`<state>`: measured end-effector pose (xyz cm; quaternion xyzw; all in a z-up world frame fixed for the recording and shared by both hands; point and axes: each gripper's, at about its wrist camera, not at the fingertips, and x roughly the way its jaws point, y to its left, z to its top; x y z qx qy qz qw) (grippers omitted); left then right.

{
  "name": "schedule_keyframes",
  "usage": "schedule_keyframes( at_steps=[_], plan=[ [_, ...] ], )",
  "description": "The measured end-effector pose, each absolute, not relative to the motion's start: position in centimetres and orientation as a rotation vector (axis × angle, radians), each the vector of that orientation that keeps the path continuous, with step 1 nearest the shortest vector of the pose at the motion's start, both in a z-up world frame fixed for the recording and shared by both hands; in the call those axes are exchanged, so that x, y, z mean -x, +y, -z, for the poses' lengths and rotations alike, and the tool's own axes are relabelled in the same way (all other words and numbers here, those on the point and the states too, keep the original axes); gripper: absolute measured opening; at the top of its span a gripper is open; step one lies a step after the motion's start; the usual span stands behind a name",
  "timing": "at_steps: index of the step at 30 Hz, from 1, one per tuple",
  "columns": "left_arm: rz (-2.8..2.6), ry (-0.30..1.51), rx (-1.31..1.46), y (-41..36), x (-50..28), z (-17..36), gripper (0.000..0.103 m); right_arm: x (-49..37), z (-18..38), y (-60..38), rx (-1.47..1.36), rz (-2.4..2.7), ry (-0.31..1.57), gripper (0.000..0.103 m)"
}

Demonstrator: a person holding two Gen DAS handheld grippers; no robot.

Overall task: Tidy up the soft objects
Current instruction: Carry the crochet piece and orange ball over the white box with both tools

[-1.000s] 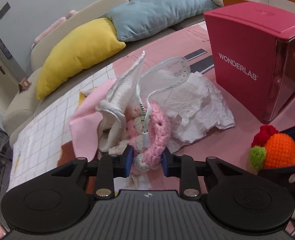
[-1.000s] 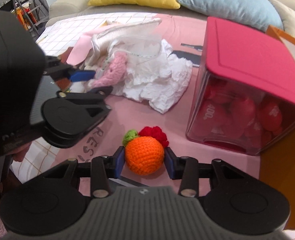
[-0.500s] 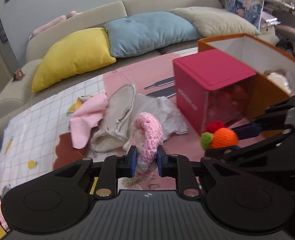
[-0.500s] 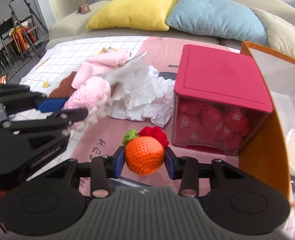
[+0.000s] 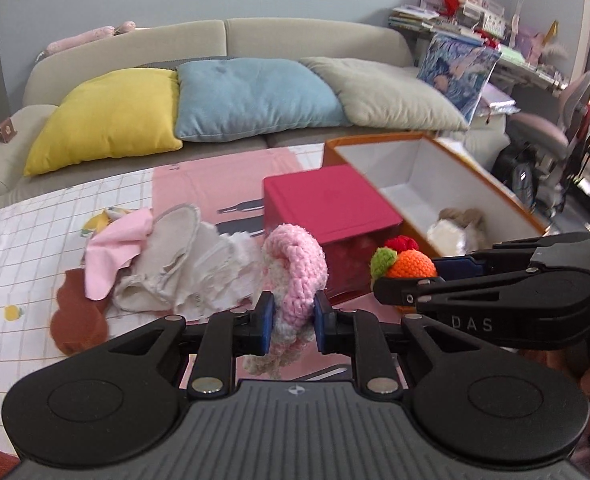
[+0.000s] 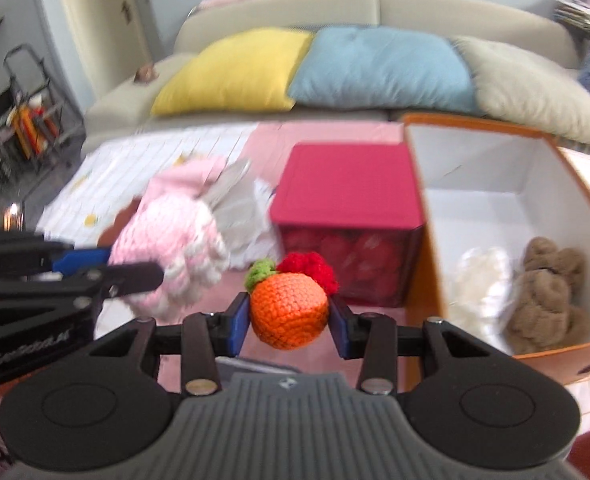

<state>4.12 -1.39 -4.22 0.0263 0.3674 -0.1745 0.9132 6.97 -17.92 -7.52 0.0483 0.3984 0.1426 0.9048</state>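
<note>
Gripping tight, our left gripper [image 5: 293,316] pinches the pink crochet piece [image 5: 295,268]; our right gripper [image 6: 289,322] clamps the orange crochet fruit [image 6: 289,312], red box [image 6: 347,188] at twelve o'clock.

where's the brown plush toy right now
In the right wrist view the brown plush toy lies inside the orange box on the right, beside a white plush, with the pink box just left of it.

The pink crocheted piece [image 5: 295,276] has been lifted clear of the cloth pile [image 5: 183,268] by the left claw [image 5: 293,320], whose jaws have just been closing on it. The orange crocheted fruit [image 6: 289,310] has been raised off the surface by the right claw [image 6: 289,324], and the open box [image 6: 495,208] has been brought into view at right.
</note>
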Motion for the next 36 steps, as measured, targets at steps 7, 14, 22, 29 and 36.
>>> schedule_keyframes(
  at_steps=[7,14,22,29,36],
  plan=[
    [0.497,0.756,0.032,-4.5,-5.7,1.3,0.022,-6.1,4.9,-23.1,-0.096,-0.201,0.750,0.041],
    [0.656,0.753,-0.012,-10.9,-7.9,-0.6,0.023,-6.5,4.9,-28.7,-0.045,-0.069,0.781,0.041],
    [0.738,0.790,-0.102,-18.3,-11.4,-0.1,0.023,-7.8,5.7,-33.8,-0.050,0.050,0.824,0.041],
    [0.724,0.917,-0.158,-21.4,-14.0,3.5,0.023,-9.6,7.0,-34.7,-0.019,0.061,0.883,0.041],
    [0.712,0.934,-0.230,-22.9,-14.7,5.0,0.024,-10.9,9.0,-35.5,0.016,0.080,0.947,0.041]
  ],
)
